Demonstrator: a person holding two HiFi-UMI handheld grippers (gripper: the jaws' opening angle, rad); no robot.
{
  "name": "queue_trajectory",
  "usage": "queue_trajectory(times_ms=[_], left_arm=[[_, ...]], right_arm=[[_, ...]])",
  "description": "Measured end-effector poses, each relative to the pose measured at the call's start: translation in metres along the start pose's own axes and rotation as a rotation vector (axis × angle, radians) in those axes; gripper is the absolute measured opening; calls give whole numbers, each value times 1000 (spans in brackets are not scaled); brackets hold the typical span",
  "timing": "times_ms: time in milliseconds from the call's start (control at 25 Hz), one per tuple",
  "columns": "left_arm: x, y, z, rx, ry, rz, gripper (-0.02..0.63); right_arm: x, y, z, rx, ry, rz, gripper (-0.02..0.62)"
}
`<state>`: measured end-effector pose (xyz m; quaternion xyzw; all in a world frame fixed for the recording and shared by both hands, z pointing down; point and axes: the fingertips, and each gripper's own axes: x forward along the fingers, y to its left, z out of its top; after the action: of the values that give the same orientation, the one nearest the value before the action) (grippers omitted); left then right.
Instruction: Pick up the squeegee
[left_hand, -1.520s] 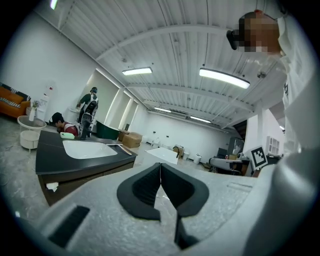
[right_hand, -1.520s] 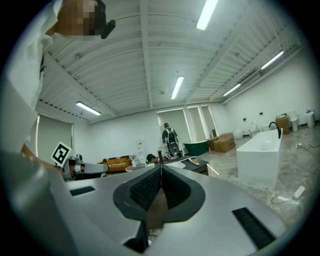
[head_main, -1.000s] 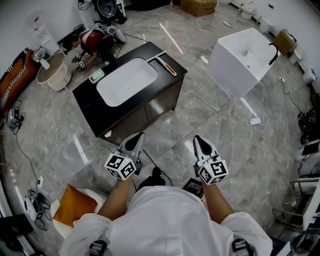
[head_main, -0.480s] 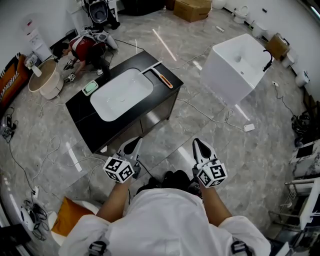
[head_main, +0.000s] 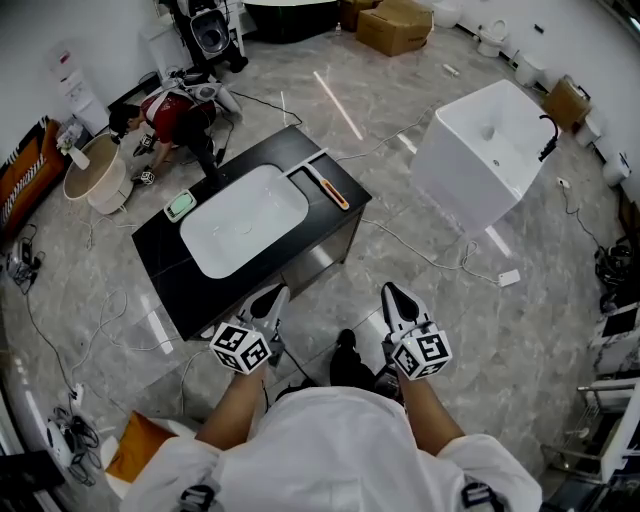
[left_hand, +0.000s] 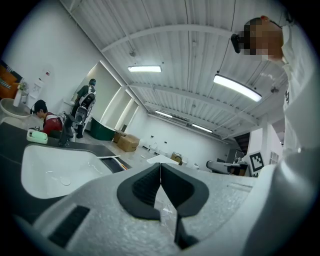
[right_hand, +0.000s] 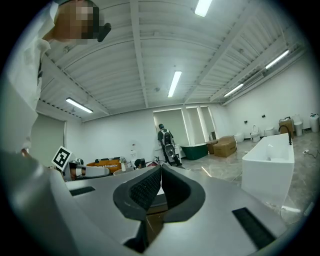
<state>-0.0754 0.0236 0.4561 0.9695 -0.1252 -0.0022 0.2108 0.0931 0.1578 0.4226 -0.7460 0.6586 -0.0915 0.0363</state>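
The squeegee, with an orange handle, lies on the right end of the black vanity top, beside the white sink basin. In the left gripper view the squeegee shows low and far ahead, past the basin. My left gripper is shut and empty, just in front of the vanity's near side; its pads meet in its own view. My right gripper hangs over the floor right of the vanity, also shut with nothing in it.
A green item rests on the counter's left end. A white freestanding tub stands to the right. A person in red crouches behind the vanity near a round tub. Cables run across the floor; a cardboard box sits far back.
Both grippers have moved forward with the person toward the vanity, which now lies closer beneath them. Both stayed shut and empty.
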Motion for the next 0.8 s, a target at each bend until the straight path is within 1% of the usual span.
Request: queue_trajectory(times_ms=[360,520,680,800], left_arm=[[99,18,41,42,-20,68,15],[139,23,55,67,-29,105,15],[165,31,65,99,-35,136,15],[175,45,70,97,-46,174,15]], right_arm=[[70,-89,33,15,-7,68,15],[95,-120,45,15,-16,124,15],[119,-146,48,23,-17,157,15],[138,-159,44,29,-3,168,15]])
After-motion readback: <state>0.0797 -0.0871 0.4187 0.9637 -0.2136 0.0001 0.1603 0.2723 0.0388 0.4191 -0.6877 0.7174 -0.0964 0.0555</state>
